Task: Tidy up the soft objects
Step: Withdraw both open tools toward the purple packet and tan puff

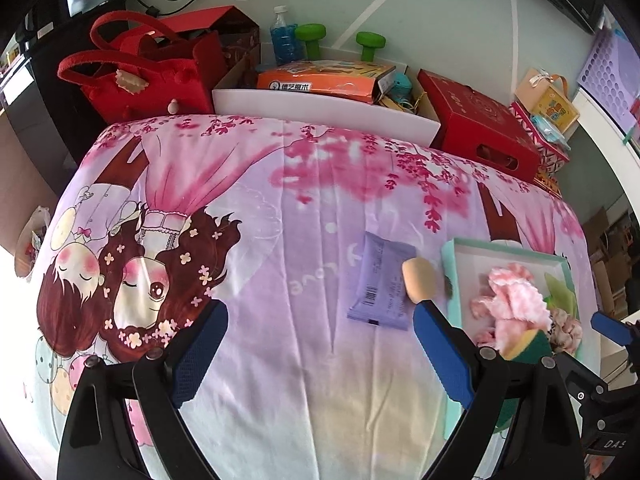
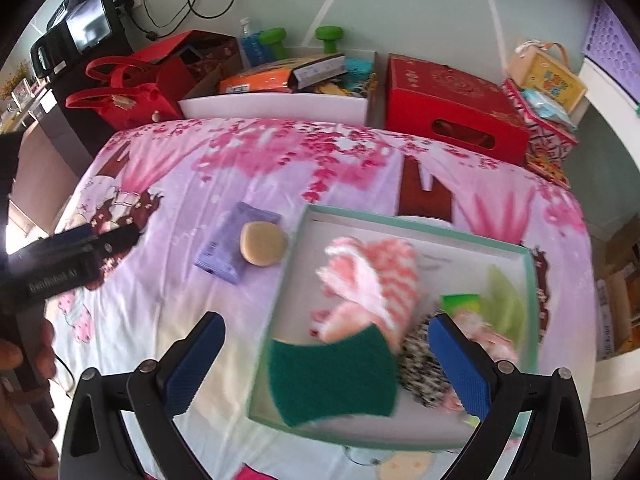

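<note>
Boxes and red bags crowd the wall behind a table covered with a pink cartoon cloth (image 1: pixel 304 380). Near its right edge stands a mint tray (image 2: pixel 420 226) that holds a pink towel (image 2: pixel 376 280) and a green scouring pad (image 2: pixel 336 376). Just left of it a beige sponge (image 2: pixel 263 244) lies partly on a purple packet (image 2: pixel 230 246), whose long axis points away. Both things lie ahead and to the right of the left hand-held gripper (image 1: pixel 320 344), which seems nearer; it hovers low, jaws wide and empty. Over the tray the right hand-held gripper (image 2: pixel 328 364) hovers, also open.
</note>
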Motion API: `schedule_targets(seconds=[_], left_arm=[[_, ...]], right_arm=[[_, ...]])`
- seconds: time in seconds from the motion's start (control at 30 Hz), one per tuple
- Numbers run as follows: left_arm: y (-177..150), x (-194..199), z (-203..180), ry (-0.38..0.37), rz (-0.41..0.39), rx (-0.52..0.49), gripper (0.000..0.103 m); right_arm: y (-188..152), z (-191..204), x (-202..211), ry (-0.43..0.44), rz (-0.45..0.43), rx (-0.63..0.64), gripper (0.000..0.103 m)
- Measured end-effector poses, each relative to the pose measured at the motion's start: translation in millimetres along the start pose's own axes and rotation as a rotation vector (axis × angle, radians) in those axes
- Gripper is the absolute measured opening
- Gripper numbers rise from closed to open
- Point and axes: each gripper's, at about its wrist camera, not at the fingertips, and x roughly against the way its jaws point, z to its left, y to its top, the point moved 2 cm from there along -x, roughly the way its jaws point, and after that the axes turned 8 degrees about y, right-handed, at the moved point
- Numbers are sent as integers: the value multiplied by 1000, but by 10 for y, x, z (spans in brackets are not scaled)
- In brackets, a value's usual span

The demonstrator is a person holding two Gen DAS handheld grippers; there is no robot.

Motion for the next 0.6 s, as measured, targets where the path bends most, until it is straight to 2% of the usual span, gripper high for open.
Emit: schedule_targets(seconds=[0.23,0.6], left_arm=[[-17,-248,61,-31,-2,-17,94],[-92,-697,-67,-84,10,-34,94]], right_arm=[[155,211,-321,28,20,26,103],[392,81,-799,34,56,-62,103]])
